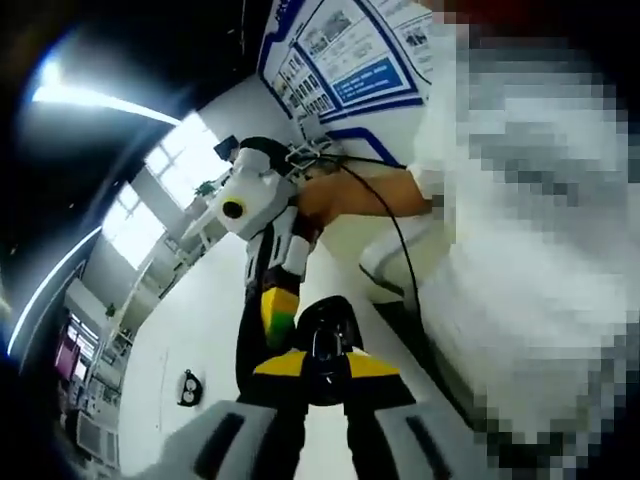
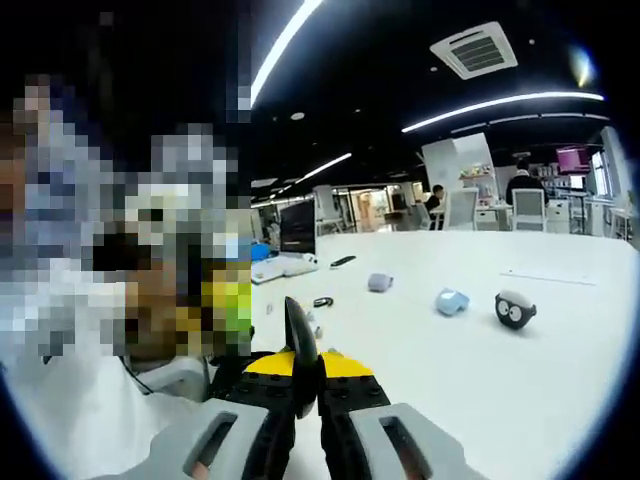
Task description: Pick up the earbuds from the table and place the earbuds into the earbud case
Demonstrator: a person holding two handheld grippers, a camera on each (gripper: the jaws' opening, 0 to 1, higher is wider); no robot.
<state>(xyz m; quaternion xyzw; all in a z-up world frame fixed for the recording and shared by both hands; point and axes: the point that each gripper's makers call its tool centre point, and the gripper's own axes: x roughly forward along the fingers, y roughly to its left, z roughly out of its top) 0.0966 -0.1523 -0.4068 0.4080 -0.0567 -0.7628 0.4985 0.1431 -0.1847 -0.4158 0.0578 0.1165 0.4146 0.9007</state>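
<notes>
- The white table [image 2: 560, 400] runs far into the room, with small things scattered over it, well apart from the tongs.
- The left gripper [image 1: 322, 400] is clenched on a black object, by my reckoning the earbud case [image 1: 325, 335], held up off the table.
- The right gripper [image 1: 278, 312] comes in from the far side, its tip just beside the case. In the right gripper view a thin dark piece [image 2: 301, 345] stands between its jaws; whether they grip it I cannot tell.
- A small dark item [image 2: 322, 301] lies on the table, too small to call an earbud.
- Judged so, the placing looks under way, not finished.
</notes>
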